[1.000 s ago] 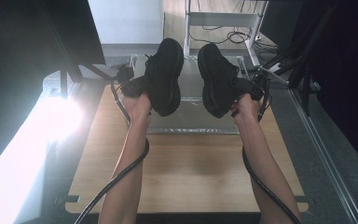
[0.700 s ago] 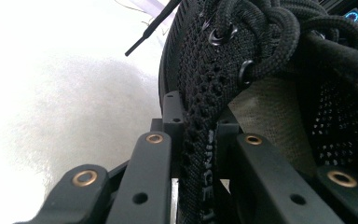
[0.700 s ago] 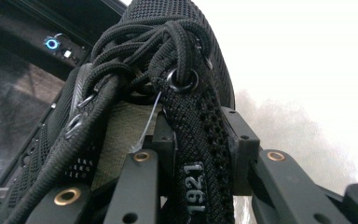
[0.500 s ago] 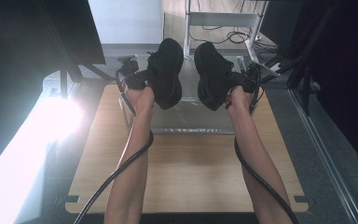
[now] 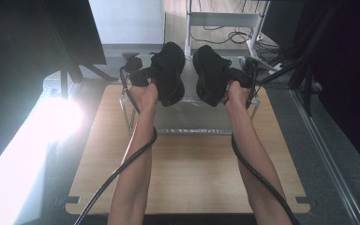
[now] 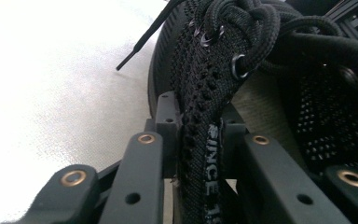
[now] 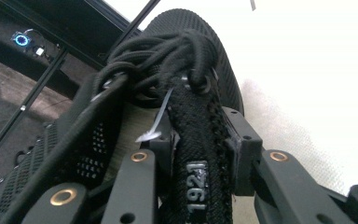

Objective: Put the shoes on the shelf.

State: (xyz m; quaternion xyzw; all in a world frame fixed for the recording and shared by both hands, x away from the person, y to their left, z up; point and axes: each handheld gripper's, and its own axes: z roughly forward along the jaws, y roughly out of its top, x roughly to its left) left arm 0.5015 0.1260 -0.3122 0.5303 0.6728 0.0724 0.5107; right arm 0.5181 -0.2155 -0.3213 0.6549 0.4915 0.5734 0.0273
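Two black mesh shoes are held up over the far part of the table. My left gripper [image 5: 146,77] is shut on the left shoe [image 5: 168,72]; in the left gripper view its jaws pinch the shoe's laced collar edge [image 6: 205,140] with white lettering. My right gripper [image 5: 236,77] is shut on the right shoe [image 5: 211,74]; in the right gripper view the jaws clamp the collar strip marked 1921 [image 7: 196,182]. Both shoes hang side by side, toes up and away, above a clear box [image 5: 194,117].
The clear box with a metal frame stands at the far half of the wooden table [image 5: 187,173]. A white cart [image 5: 225,21] and cables lie beyond the table. A bright glare [image 5: 61,117] lies at the left. Black cables [image 5: 122,173] trail along both forearms.
Both hands have moved the shoes further away and a little higher over the box. The grips have stayed the same.
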